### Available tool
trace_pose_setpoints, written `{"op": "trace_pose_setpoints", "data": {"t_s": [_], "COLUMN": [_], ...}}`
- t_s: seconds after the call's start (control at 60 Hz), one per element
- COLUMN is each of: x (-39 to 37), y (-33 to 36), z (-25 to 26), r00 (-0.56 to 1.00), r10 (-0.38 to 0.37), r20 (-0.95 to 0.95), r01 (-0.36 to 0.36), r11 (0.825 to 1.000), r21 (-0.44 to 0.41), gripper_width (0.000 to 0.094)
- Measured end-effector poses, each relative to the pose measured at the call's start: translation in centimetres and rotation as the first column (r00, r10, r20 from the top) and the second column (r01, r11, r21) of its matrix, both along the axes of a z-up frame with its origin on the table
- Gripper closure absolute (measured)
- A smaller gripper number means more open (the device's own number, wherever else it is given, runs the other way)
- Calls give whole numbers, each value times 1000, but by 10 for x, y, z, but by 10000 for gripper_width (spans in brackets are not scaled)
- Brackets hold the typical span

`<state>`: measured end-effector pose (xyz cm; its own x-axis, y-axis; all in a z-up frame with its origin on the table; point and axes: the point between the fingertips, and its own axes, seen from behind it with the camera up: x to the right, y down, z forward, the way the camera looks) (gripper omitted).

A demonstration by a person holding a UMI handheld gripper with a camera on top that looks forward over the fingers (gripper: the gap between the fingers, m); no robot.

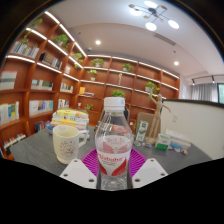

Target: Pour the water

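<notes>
A clear plastic water bottle (113, 140) with a red and white label and a white cap stands upright between my fingers. My gripper (113, 166) has its pink pads (92, 162) pressed against the bottle's lower body on both sides. A cream mug (67, 143) with a handle stands on the grey table (40, 152), to the left of the bottle and a little beyond my fingers. Whether the bottle rests on the table or is lifted is hidden.
Several small bottles and boxes (160, 138) stand on the table beyond and to the right. A stack of coloured items (70, 118) lies behind the mug. Bookshelves (40, 85) line the far wall, with plants on top.
</notes>
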<state>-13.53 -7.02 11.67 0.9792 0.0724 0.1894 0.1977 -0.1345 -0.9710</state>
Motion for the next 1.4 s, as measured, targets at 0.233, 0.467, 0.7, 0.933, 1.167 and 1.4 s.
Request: {"op": "trace_pose_setpoints", "data": {"t_s": [0.233,0.467,0.7,0.933,1.167,1.4], "x": [2,-16,-43,-66,-64,-24], "y": [48,83,93,100,99,82], "z": [34,58,80,85,92,86], "r00": [757,233,-226,-490,-329,470], "r10": [3,-31,-113,-203,-197,-39], "r20": [654,972,968,848,924,882], "r01": [-27,-129,-216,-263,-250,-133], "r11": [999,990,974,962,961,984], "r21": [27,62,63,78,116,114], "gripper_width": [559,558,559,557,557,556]}}
